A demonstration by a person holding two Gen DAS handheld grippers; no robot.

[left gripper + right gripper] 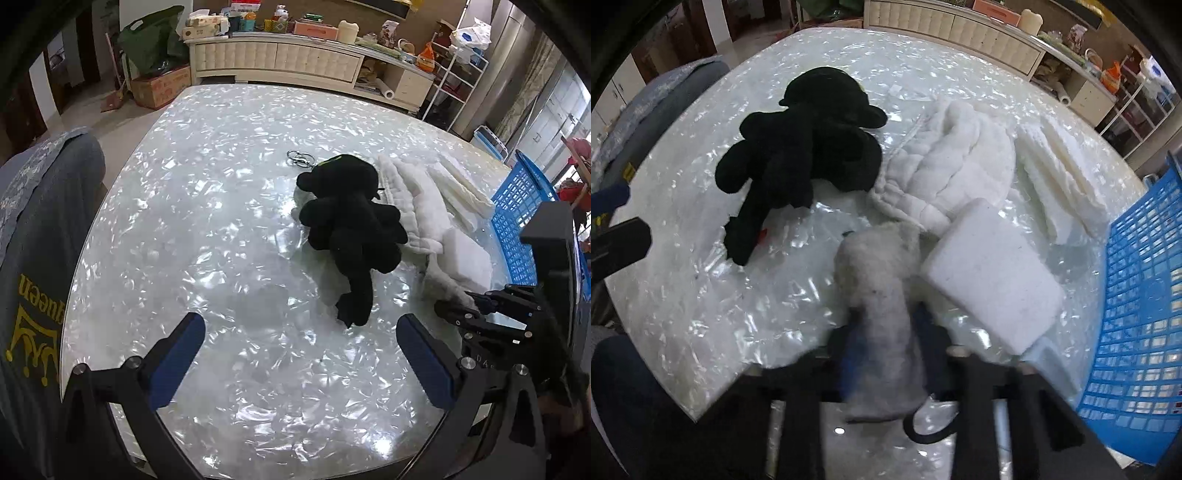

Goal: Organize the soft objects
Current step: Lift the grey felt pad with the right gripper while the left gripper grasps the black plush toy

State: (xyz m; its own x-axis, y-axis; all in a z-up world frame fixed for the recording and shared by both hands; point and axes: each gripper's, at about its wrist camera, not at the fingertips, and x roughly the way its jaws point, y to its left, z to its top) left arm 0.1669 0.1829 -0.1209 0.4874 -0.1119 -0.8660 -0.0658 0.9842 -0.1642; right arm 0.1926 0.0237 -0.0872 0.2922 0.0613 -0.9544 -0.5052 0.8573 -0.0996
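Note:
A black plush toy (347,221) lies mid-table; it also shows in the right wrist view (805,155). Beside it lie a white quilted cloth (945,162), a white foam block (993,273) and stacked white pads (1067,170). My right gripper (882,325) is shut on a grey fluffy object (882,295), held just above the table near the foam block. My left gripper (301,354) is open and empty, above the table in front of the plush. The right gripper (461,306) shows in the left wrist view.
A blue plastic basket (1137,295) stands at the table's right edge, also in the left wrist view (517,206). Metal key rings (300,158) lie behind the plush. A chair draped with a grey shirt (33,258) is on the left. A cluttered cabinet (280,59) stands beyond the table.

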